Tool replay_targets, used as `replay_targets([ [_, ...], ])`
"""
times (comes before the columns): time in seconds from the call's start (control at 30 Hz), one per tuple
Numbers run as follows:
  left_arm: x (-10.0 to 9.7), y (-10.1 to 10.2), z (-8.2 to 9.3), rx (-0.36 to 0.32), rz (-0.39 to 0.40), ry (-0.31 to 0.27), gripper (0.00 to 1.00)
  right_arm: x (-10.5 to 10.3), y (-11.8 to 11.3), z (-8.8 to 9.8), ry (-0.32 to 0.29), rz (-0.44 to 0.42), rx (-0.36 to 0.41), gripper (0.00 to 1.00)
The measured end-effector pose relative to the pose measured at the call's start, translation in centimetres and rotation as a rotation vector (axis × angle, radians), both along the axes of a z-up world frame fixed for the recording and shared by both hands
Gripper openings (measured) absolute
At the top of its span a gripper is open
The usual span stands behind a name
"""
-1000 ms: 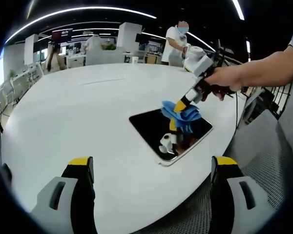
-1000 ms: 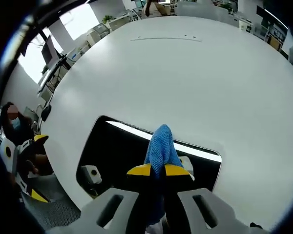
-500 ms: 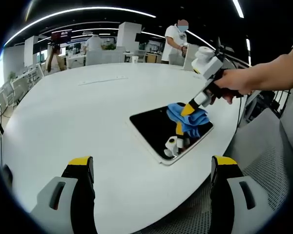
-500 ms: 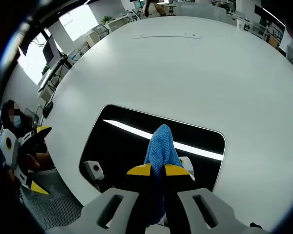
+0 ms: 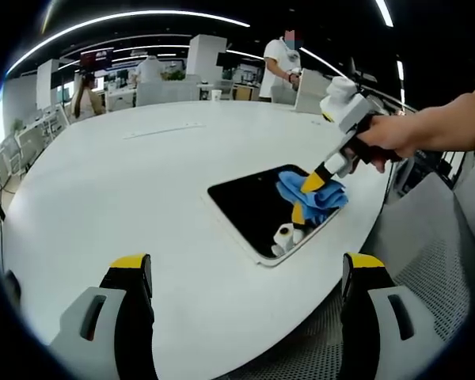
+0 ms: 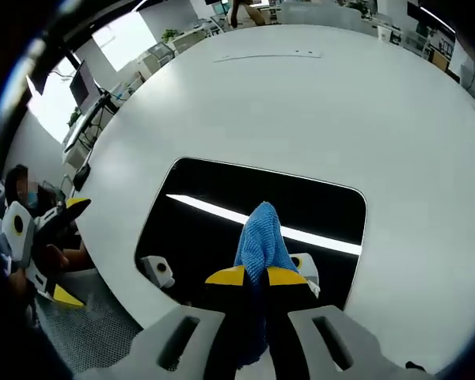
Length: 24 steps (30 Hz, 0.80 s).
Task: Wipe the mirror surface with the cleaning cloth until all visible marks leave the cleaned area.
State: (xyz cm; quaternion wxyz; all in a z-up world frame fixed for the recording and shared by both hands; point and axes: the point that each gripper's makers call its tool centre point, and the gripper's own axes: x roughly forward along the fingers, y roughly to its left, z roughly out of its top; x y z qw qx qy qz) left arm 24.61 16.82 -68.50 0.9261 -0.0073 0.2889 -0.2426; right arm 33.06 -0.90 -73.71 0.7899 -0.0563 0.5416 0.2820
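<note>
So the mirror is lying flat near the edge of a big white table, and it sits very close to that near edge. The right gripper has its jaws clenched on the blue cloth, pressing it down on the mirror's near side; you can see it working in the left gripper view too. The left gripper just hangs back over the table edge, jaws spread wide, grasping nothing.

What I'd worry about: nothing is holding the mirror down. If the cloth drags hard toward the edge, my guess is the whole mirror could slide and tip off the table, since there's barely any margin there. Also the cloth is bunched into a narrow wad, so it covers a thin strip per pass and could easily skip patches. The hard yellow jaw tips are right behind the fabric, so pressing too steeply might scrape the glass.

Honestly can't make out any marks, just reflections of ceiling lights. No brands or readable writing anywhere.
</note>
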Motion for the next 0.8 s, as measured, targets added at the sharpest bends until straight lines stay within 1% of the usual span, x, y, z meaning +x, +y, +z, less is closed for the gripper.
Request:
replay_targets([
  [0.2,0.2,0.2,0.1,0.009,0.005,-0.01,0.99,-0.9,-0.2,0.0,-0.001,0.003,0.01,0.02],
  [0.3,0.1,0.1,-0.1,0.007,-0.001,-0.001,0.99,-1.3,-0.3,0.0,0.0,0.003,0.013,0.02],
  [0.47,0.0,-0.1,0.0,0.0,-0.004,-0.003,0.99,-2.1,-0.6,-0.1,0.001,0.007,0.018,0.02],
  [0.57,0.1,-0.1,0.2,-0.008,0.004,-0.01,0.99,-2.8,-0.8,0.1,0.011,-0.009,0.025,0.02],
  [0.8,0.1,-0.1,0.4,-0.011,0.007,-0.014,0.99,-3.4,-0.8,0.0,0.007,-0.011,0.036,0.02],
])
